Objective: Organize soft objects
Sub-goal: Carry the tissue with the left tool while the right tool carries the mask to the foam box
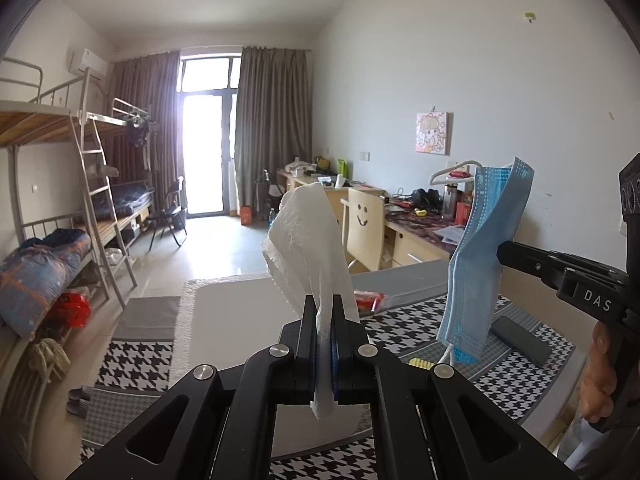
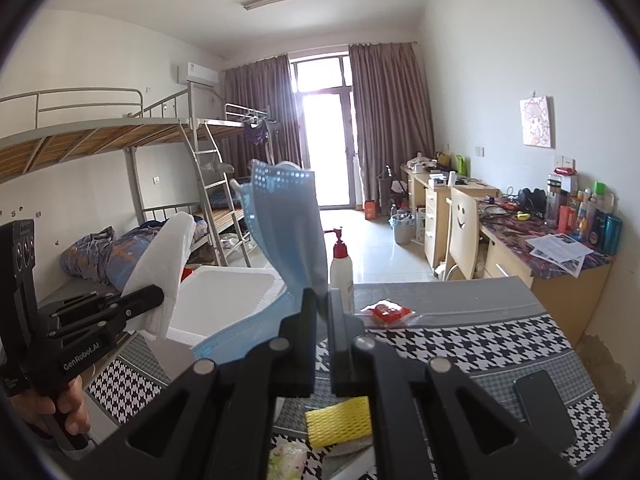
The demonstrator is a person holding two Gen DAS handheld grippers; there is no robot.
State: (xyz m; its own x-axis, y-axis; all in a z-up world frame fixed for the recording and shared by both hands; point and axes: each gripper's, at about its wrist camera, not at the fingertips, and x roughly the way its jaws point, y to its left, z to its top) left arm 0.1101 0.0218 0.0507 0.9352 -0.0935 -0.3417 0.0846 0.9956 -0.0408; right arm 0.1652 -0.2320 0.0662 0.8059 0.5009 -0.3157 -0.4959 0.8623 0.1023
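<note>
While both soft things hang clear of the houndstooth table cover (image 2: 500,344), the carrying step is under way: the left gripper (image 1: 324,308) is clenched on a white tissue (image 1: 308,240), the right gripper (image 2: 322,304) pinches a blue face mask (image 2: 284,216). From the left wrist view the mask dangles at three o'clock. A white foam box (image 2: 224,296) sits open at about ten o'clock of the right gripper; next, I judge, each piece needs lowering inside before the jaws let go.
</note>
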